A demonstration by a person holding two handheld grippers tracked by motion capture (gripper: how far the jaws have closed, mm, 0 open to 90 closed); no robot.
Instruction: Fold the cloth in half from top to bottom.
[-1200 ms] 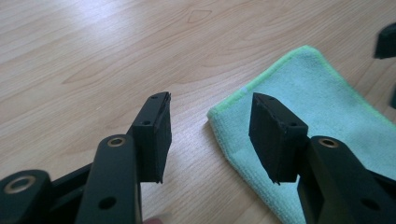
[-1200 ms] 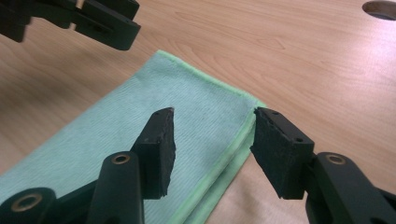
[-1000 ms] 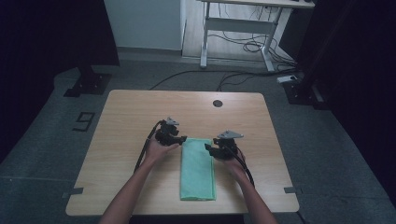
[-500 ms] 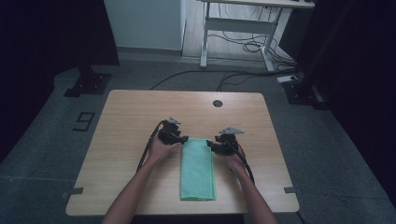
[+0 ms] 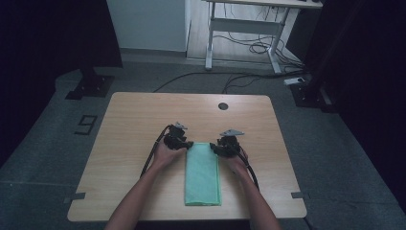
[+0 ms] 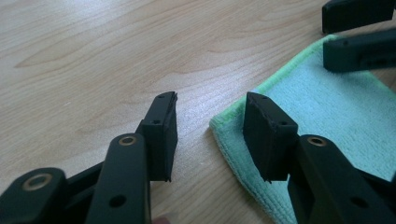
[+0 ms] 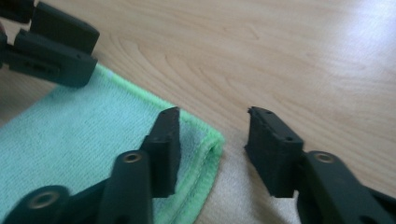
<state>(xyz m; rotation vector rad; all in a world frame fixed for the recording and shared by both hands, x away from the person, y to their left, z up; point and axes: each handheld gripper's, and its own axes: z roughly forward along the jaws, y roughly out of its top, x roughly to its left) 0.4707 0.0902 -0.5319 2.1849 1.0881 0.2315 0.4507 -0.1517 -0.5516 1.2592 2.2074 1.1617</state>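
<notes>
A folded green cloth (image 5: 203, 172) lies lengthwise on the wooden table (image 5: 134, 120), near its front edge. My left gripper (image 5: 186, 144) sits low at the cloth's far left corner. In the left gripper view that corner (image 6: 224, 122) lies between the jaws of the left gripper (image 6: 212, 126), and the pads are not pressing on it. My right gripper (image 5: 215, 147) is at the far right corner. There the corner (image 7: 210, 140) sits between the jaws of the right gripper (image 7: 215, 140), which do not touch it. Both pairs of jaws have just been closing.
A dark round hole (image 5: 222, 106) marks the table's far side. Behind the table stands a white desk frame (image 5: 244, 28) with cables on the floor. Black stands (image 5: 88, 84) flank the table at left and right.
My right gripper has shifted a little toward the cloth's far right corner. The left hand has stayed about where it was.
</notes>
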